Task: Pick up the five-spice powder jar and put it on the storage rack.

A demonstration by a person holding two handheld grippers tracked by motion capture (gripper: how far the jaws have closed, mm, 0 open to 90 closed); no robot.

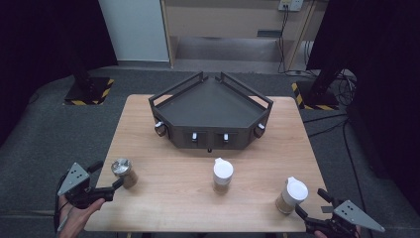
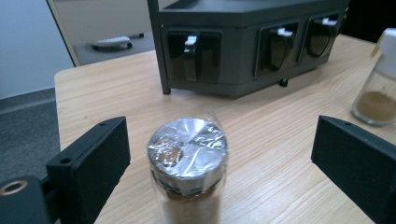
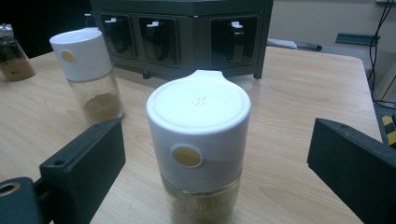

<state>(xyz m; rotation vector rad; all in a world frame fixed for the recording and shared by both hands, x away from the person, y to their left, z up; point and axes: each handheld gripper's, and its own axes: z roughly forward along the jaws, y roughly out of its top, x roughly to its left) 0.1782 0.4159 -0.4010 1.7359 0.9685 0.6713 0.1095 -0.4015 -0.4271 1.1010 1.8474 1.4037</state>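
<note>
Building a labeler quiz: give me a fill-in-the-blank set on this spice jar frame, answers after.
1. The table holds ___ spice jars.
2. The jar between the left gripper fingers has a ___ cap.
3. The white-capped jar sits between the open fingers of the ___ gripper.
4. The dark rack has nothing on its ___.

Answers: three; foil-wrapped; right; top

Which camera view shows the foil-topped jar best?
The left gripper view: the foil-topped jar stands close, between the open jaws. The high view shows it small by the left hand-held gripper; the right gripper view shows it cut by the edge.
</note>
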